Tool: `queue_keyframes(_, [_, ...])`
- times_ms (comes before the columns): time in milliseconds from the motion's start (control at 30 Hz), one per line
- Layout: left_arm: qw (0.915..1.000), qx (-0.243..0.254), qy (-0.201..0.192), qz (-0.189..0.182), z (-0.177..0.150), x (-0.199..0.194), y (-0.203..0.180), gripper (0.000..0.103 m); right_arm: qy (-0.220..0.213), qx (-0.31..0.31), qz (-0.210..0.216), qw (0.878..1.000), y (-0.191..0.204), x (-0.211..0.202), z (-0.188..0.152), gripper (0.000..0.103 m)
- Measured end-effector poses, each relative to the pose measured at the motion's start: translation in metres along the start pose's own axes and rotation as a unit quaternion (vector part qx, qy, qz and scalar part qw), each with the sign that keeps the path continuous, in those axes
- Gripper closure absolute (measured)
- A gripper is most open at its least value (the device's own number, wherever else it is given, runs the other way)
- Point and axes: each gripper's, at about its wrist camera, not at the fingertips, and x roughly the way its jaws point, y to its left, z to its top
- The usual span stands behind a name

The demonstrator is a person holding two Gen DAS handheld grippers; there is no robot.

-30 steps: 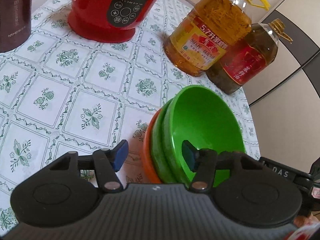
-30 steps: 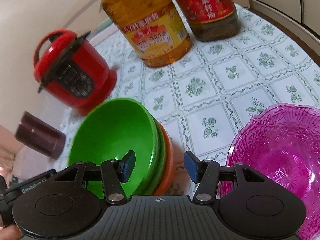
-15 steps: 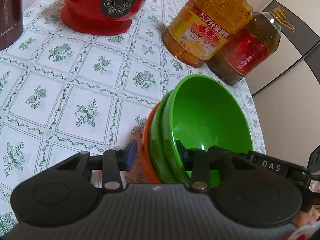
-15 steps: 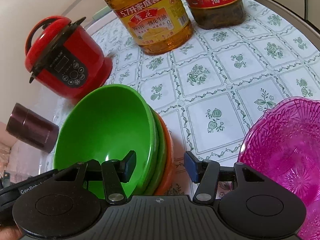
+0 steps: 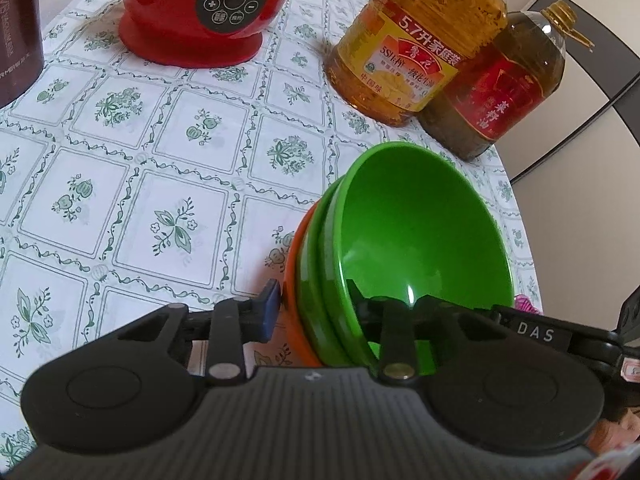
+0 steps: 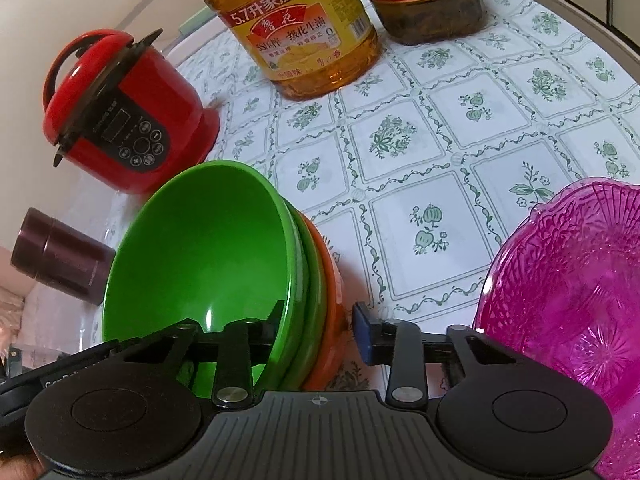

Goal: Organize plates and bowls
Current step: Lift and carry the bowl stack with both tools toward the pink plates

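Note:
A stack of bowls, two green [image 5: 420, 236] nested in an orange one [image 5: 294, 292], is lifted off the table. My left gripper [image 5: 312, 308] is shut on the stack's near rim, one finger inside the top green bowl, one outside against the orange bowl. My right gripper [image 6: 320, 320] straddles the opposite rim of the stack [image 6: 208, 248]; its right pad [image 6: 365, 334] stands slightly off the orange bowl [image 6: 330, 292]. A pink patterned glass bowl [image 6: 572, 292] sits on the table at the right.
On the patterned tablecloth [image 5: 188, 132] stand a red rice cooker [image 5: 204, 4], two large oil bottles [image 5: 420, 44] [image 5: 504, 92] and a dark maroon canister [image 5: 18, 28]. The table's right edge [image 5: 524, 216] runs close behind the bowls.
My left gripper closed onto the stack's rim. The right gripper narrowed around the opposite rim. The bowls rose and tilted slightly; both views moved forward.

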Motion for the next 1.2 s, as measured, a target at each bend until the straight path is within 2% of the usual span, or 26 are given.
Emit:
queue_keyframes(733, [0.999,0.032,0.008,0.03,-0.002,0.002,-0.008,0.082,0.0,-0.016,-0.028,0.999,0.008,-0.003,-0.004,0.077])
queue_keyframes(1200, [0.9984,0.043,0.019,0.03,-0.036,-0.03,-0.009,0.082,0.006,-0.001,-0.032,0.999,0.01,-0.034,-0.042,0.077])
